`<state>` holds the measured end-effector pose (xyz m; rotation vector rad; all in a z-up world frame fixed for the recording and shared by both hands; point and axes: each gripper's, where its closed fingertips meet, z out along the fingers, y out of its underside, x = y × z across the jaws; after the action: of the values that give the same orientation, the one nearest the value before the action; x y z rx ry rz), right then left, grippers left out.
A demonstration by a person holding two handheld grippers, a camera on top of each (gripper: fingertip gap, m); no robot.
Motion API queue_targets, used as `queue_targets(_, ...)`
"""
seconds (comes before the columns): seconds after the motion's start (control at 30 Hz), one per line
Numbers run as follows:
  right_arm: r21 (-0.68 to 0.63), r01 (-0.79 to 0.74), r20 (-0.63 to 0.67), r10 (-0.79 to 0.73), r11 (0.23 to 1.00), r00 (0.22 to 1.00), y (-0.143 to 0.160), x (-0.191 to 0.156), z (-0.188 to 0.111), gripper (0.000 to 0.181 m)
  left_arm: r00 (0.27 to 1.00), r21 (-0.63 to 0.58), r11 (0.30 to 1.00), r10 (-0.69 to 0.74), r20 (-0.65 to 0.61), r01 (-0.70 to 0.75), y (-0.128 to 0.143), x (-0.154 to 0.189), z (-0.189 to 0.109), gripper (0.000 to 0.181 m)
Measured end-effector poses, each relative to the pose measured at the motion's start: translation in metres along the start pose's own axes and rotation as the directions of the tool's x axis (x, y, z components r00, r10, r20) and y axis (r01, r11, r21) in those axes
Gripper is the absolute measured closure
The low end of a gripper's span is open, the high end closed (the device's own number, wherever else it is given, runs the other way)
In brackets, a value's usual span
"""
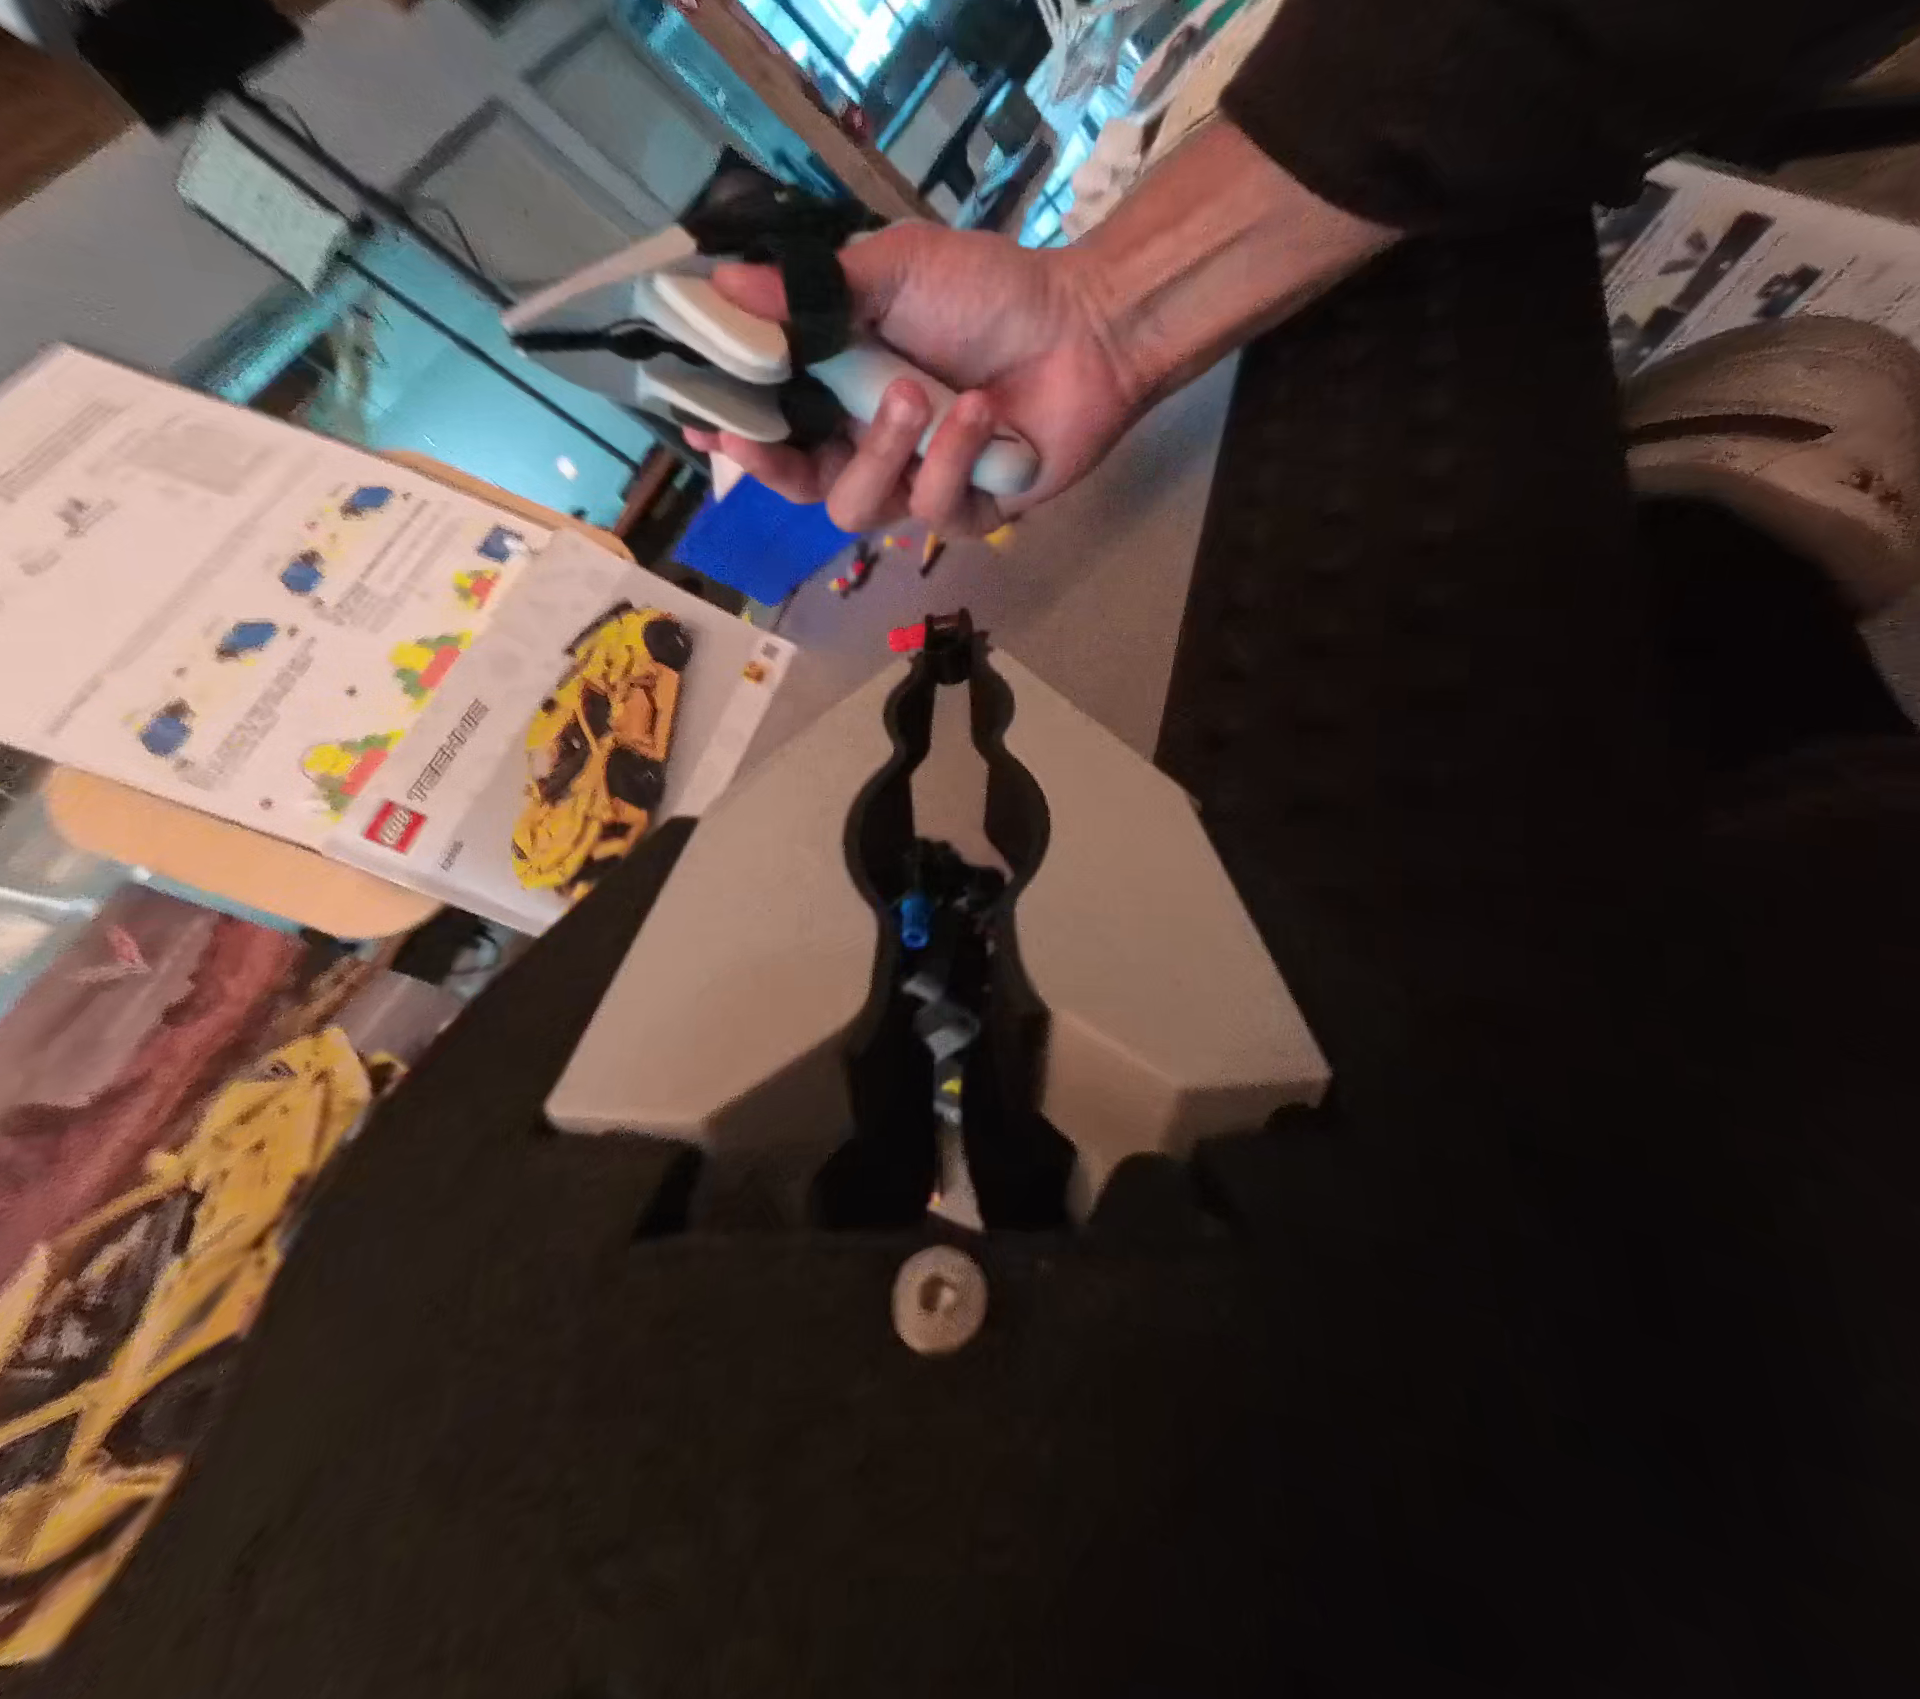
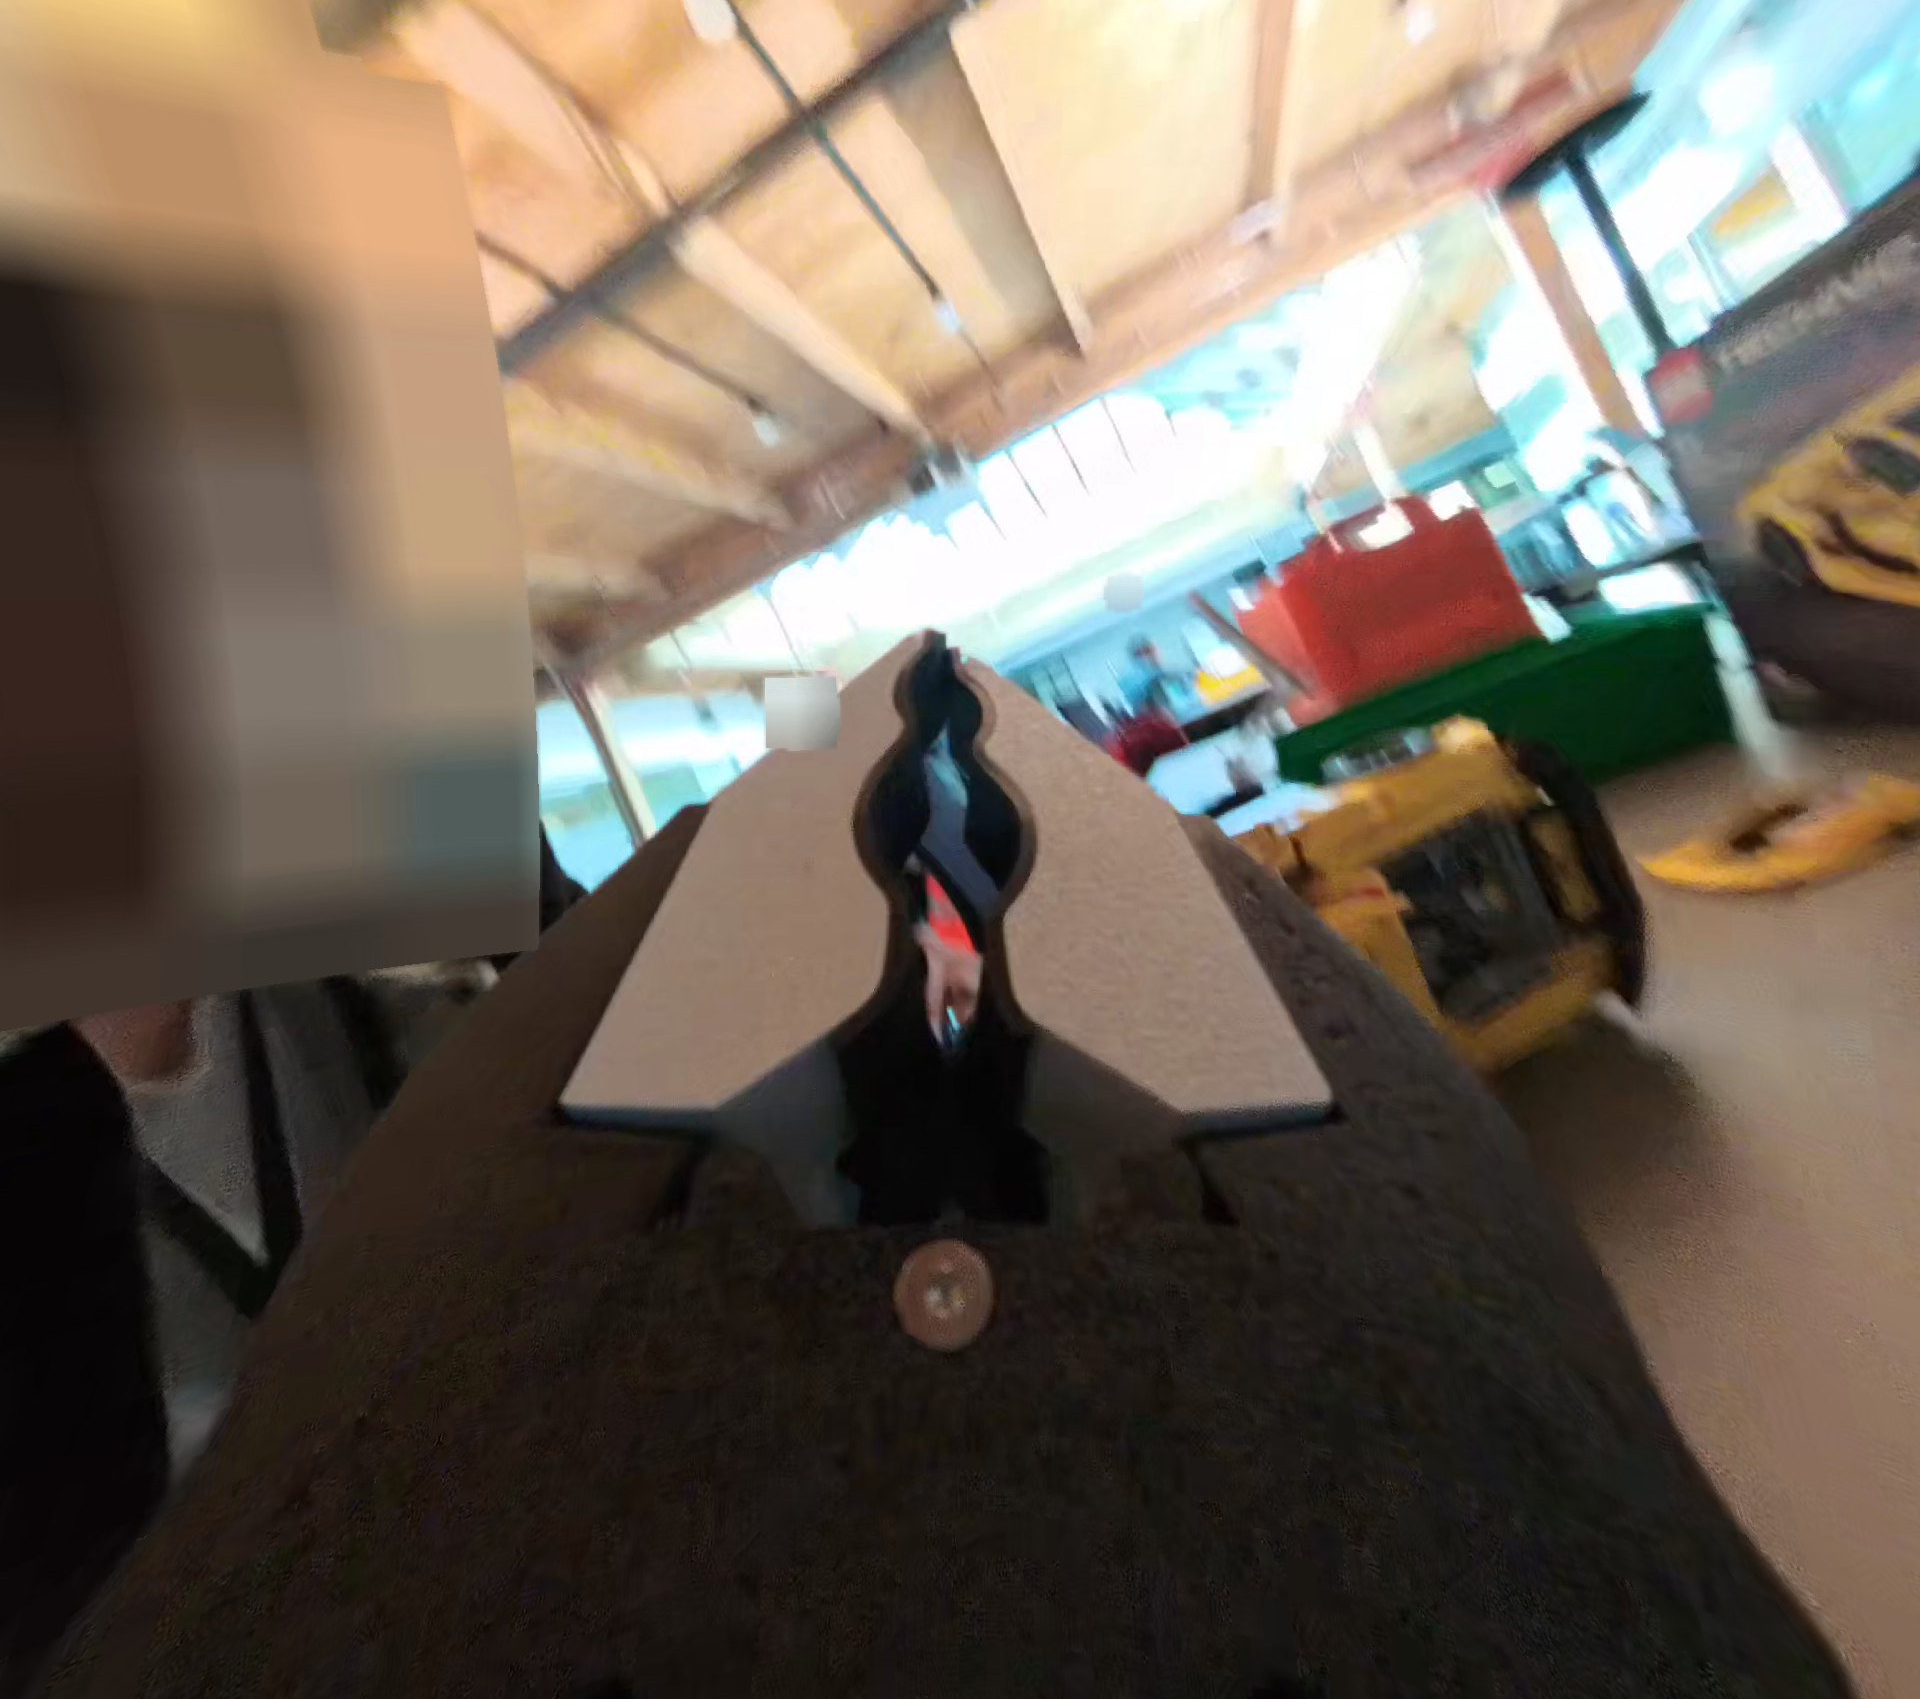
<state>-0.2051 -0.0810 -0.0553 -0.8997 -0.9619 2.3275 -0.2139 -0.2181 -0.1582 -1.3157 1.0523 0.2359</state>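
In the left wrist view my left gripper [image 1: 948,660] is shut on a small black piece [image 1: 950,637], held at the very fingertips. A red pin [image 1: 906,637] sticks out of the piece to the left. It is lifted above the grey table [image 1: 1091,610]. A hand [image 1: 966,361] holds the right gripper's pale handle [image 1: 717,345] just beyond; its fingertips do not show there. In the right wrist view my right gripper [image 2: 935,650] points up toward the ceiling with its fingertips closed together, and nothing shows between them.
A booklet with a yellow car [image 1: 582,735] lies on an instruction sheet [image 1: 208,569] at left. Loose small pieces [image 1: 883,558] and a blue plate [image 1: 758,537] lie beyond the tips. A yellow model car [image 2: 1455,880], a red bag [image 2: 1392,600] and a green table [image 2: 1558,693] are at right.
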Motion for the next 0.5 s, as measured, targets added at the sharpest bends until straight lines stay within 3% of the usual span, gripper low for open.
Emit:
queue_targets(0.03,-0.085,0.022,-0.017,-0.024,0.996,1.000,0.014,-0.002,0.005,0.181,0.999,0.003,1.000,-0.023,0.026,0.023,0.003,-0.008,0.000,0.174)
queue_targets(0.2,-0.202,0.024,-0.118,-0.048,0.979,0.992,0.039,0.014,0.014,0.181,0.972,0.046,0.980,-0.198,0.126,0.194,0.014,-0.042,-0.011,0.174)
queue_targets(0.33,-0.431,-0.064,-0.141,0.003,0.900,0.990,0.106,0.010,0.034,0.181,0.956,0.086,0.982,-0.185,0.229,0.170,0.013,-0.060,-0.018,0.174)
queue_targets(0.4,-0.516,-0.095,-0.120,0.038,0.851,0.992,0.136,0.003,0.043,0.159,0.966,0.066,0.991,-0.129,0.226,0.117,0.013,-0.054,-0.013,0.174)
queue_targets(0.5,-0.546,-0.191,-0.088,0.171,0.816,0.981,0.151,-0.005,0.050,0.147,0.975,0.054,0.995,-0.090,0.205,0.080,0.012,-0.047,-0.008,0.174)
